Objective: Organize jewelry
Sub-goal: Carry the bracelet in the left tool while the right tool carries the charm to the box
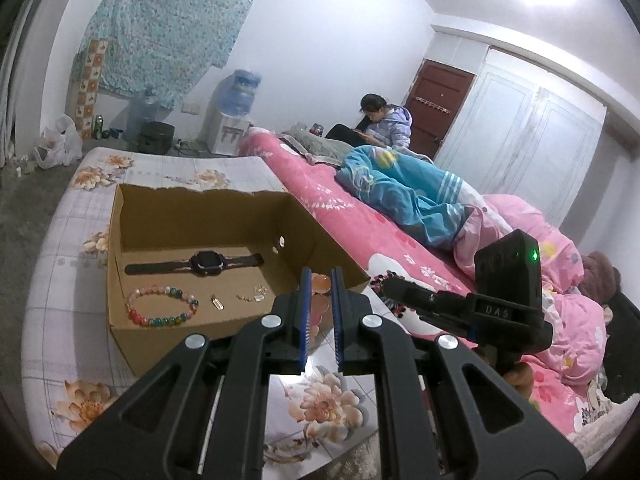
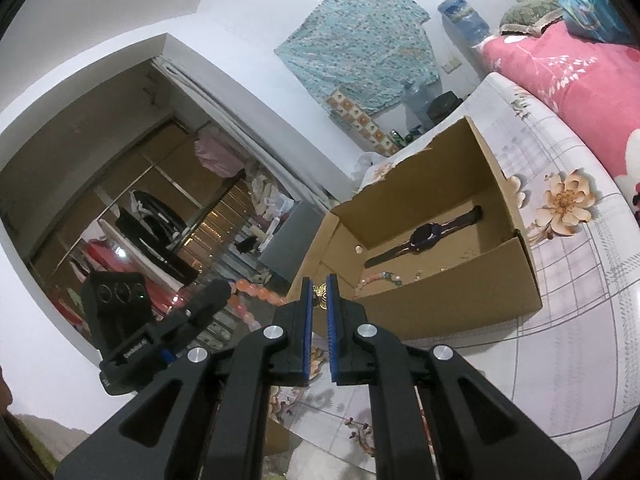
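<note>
An open cardboard box (image 1: 120,248) stands on a flowered sheet. Inside lie a black watch (image 1: 204,264), a multicoloured bead bracelet (image 1: 162,307) and several small gold pieces (image 1: 251,297). My left gripper (image 1: 321,280) is shut on an orange bead bracelet (image 1: 320,283), held just right of the box's near corner. In the right wrist view the left gripper (image 2: 216,292) shows with the orange bracelet (image 2: 256,294) hanging from it. My right gripper (image 2: 320,290) is shut on a small gold butterfly piece (image 2: 320,291), just before the box (image 2: 440,304).
A pink bed (image 1: 360,216) with a blue quilt (image 1: 404,196) runs along the right, where a person (image 1: 384,120) sits. A water dispenser (image 1: 232,120) and bottles stand by the far wall. A wardrobe (image 2: 140,208) shows to the left in the right wrist view.
</note>
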A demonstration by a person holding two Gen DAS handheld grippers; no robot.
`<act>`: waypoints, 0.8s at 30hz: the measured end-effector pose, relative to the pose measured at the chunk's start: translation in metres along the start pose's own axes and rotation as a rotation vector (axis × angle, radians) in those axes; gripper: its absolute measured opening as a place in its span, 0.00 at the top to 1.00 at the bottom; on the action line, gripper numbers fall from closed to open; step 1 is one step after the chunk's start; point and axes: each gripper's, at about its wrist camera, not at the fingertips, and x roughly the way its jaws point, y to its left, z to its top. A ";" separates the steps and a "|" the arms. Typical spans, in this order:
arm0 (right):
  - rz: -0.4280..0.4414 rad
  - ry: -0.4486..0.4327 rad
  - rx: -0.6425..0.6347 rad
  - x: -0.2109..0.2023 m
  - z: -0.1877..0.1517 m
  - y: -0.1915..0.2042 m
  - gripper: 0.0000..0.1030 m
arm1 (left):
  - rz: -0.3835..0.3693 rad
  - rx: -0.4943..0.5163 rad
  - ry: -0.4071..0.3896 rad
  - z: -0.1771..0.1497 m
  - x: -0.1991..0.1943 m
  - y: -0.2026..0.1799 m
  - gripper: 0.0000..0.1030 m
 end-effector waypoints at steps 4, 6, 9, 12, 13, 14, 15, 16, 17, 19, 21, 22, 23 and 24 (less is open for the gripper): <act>-0.006 0.004 -0.019 0.003 0.008 0.005 0.93 | 0.008 0.006 -0.012 0.009 0.004 0.000 0.92; -0.008 0.001 -0.037 0.004 0.014 0.010 0.93 | 0.008 0.007 -0.020 0.014 0.005 0.000 0.92; -0.005 -0.001 -0.059 0.008 0.022 0.017 0.93 | 0.011 0.013 -0.032 0.022 0.009 0.001 0.92; -0.004 0.002 -0.077 0.014 0.030 0.022 0.93 | 0.017 0.021 -0.036 0.028 0.013 0.002 0.92; -0.004 0.004 -0.082 0.016 0.033 0.023 0.93 | 0.019 0.024 -0.037 0.030 0.014 0.002 0.92; -0.005 0.007 -0.086 0.018 0.035 0.023 0.93 | 0.021 0.027 -0.037 0.032 0.016 0.003 0.92; -0.004 0.010 -0.089 0.020 0.037 0.023 0.93 | 0.024 0.030 -0.037 0.035 0.018 0.003 0.92; -0.003 0.011 -0.092 0.022 0.040 0.023 0.93 | 0.026 0.033 -0.037 0.037 0.019 0.003 0.92; -0.006 0.012 -0.098 0.023 0.043 0.023 0.93 | 0.028 0.036 -0.038 0.039 0.019 0.003 0.92; -0.021 0.014 -0.110 0.026 0.050 0.022 0.93 | 0.034 0.045 -0.037 0.045 0.021 0.005 0.92; -0.037 0.015 -0.112 0.028 0.056 0.020 0.93 | 0.034 0.040 -0.029 0.050 0.023 0.009 0.92; -0.046 0.019 -0.110 0.029 0.060 0.017 0.93 | 0.029 0.028 -0.020 0.052 0.025 0.013 0.92; -0.054 0.020 -0.109 0.031 0.064 0.015 0.93 | 0.021 0.018 -0.011 0.055 0.027 0.017 0.92; -0.064 0.022 -0.113 0.032 0.067 0.012 0.93 | 0.018 0.012 -0.003 0.056 0.028 0.020 0.92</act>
